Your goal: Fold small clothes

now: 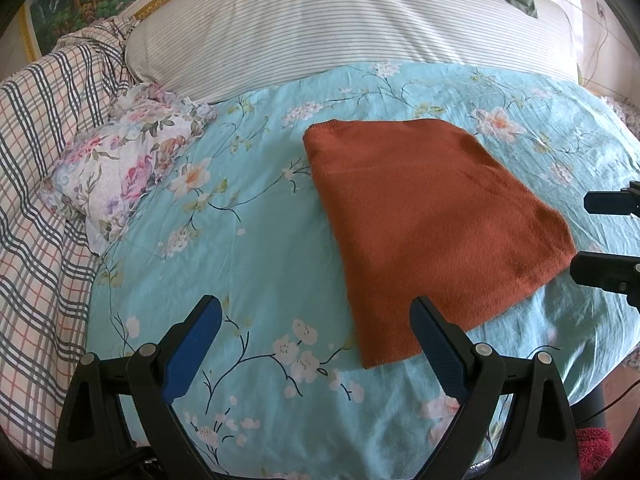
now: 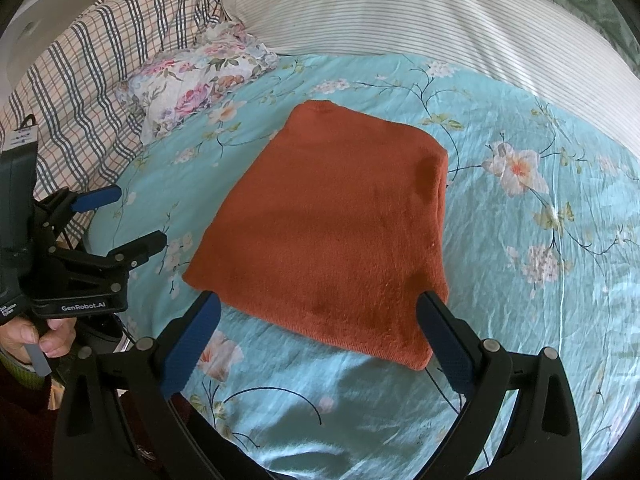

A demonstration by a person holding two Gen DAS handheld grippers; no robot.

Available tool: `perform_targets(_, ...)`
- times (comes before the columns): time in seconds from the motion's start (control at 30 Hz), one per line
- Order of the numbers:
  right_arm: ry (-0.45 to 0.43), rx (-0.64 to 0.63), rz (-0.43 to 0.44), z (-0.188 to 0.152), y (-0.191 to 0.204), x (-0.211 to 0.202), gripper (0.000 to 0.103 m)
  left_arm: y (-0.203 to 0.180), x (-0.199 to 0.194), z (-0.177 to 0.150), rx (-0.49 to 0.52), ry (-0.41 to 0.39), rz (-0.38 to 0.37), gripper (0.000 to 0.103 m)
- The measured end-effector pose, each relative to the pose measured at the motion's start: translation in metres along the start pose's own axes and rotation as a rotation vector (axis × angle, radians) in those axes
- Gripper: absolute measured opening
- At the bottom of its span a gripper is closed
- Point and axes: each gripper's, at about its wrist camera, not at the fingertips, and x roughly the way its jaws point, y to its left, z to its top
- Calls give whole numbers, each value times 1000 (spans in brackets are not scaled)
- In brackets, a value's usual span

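Sweater [image 2: 328,232], rust-orange and folded into a flat pad, sits mid-bed on the floral sheet [image 2: 520,280], looks soft, light and floppy, so I'd pinch the doubled 6 o'clock hem; left gripper [image 1: 316,344] and right gripper [image 2: 318,340] jaws both gape empty

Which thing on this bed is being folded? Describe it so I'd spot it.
Find the turquoise flowered bedspread. In its middle lies the rust-orange knitted garment, folded into a flat rectangle. It is the only plain, unpatterned cloth among florals, stripes and checks.
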Motion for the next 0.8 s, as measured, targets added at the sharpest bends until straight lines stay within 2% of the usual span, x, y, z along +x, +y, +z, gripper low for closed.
perform_targets(0.8, 0, 1, -5, 1, 1, 1, 98, 2, 1, 6, 0, -2, 7, 96)
